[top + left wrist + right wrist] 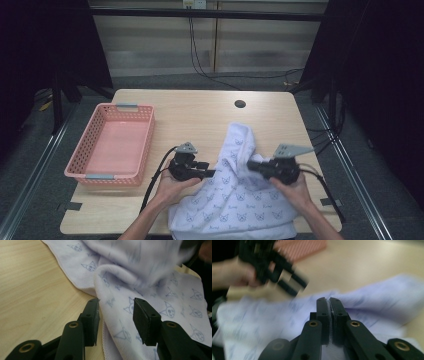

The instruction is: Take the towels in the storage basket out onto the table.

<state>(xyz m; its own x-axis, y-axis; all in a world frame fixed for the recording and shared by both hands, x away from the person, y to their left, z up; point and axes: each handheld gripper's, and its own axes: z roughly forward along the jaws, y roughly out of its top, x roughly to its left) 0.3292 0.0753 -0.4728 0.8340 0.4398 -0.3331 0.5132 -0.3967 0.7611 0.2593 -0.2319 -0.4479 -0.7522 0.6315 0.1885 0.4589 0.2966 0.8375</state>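
A pale lilac towel (240, 195) printed with small cat faces lies rumpled on the near right part of the wooden table (200, 115). Its near end hangs over the front edge. My left gripper (210, 173) is at the towel's left border. In the left gripper view the jaws (116, 320) stand apart, with the towel's hemmed edge (110, 302) lying between them and the pads clear of it. My right gripper (251, 165) is shut on a raised fold of the towel (262, 320). In the right gripper view the jaws (328, 302) are pressed together with a thin layer of cloth between them. The left gripper (287, 282) shows blurred beyond.
A pink plastic basket (80, 150) with nothing in it stands on the left part of the table. A round cable hole (240, 104) sits near the far edge. Bare wood lies between the basket and the towel. Dark cables run over the floor behind the table.
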